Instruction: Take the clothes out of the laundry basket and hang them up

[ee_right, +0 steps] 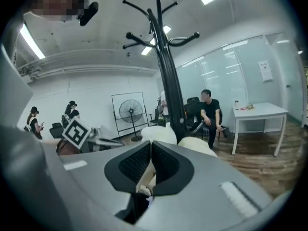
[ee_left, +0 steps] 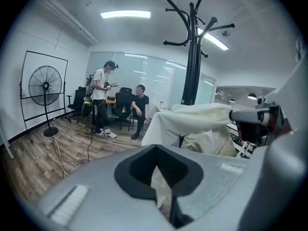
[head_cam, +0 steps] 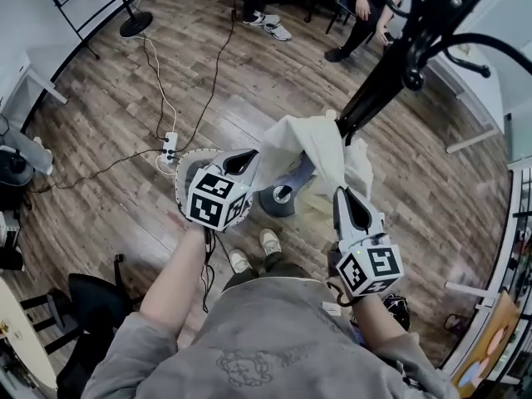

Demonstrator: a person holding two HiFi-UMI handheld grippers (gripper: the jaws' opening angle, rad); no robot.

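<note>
Garment (head_cam: 309,144), cream, soft, crumpled; in left gripper (head_cam: 252,158) and right gripper (head_cam: 347,196)

The garment (head_cam: 309,148) is pale cream cloth, soft and matt, lying in loose creases with no sheen. The coat stand (head_cam: 391,61) looks like black metal tube, smooth with a slight gloss. The left gripper (head_cam: 248,160) and the right gripper (head_cam: 346,196) both have smooth, matt grey plastic shells. Their black pads (ee_right: 133,164) are finely ribbed, probably rubber, though the view is too soft to be sure. The floor (head_cam: 108,115) is wood plank, brownish with a clear grain and a low satin shine. The sweatshirt (head_cam: 266,339) is grey knit cloth, dull and faintly fuzzy. The far wall (ee_right: 231,66) is glass, glossy, catching the ceiling lights.
</note>
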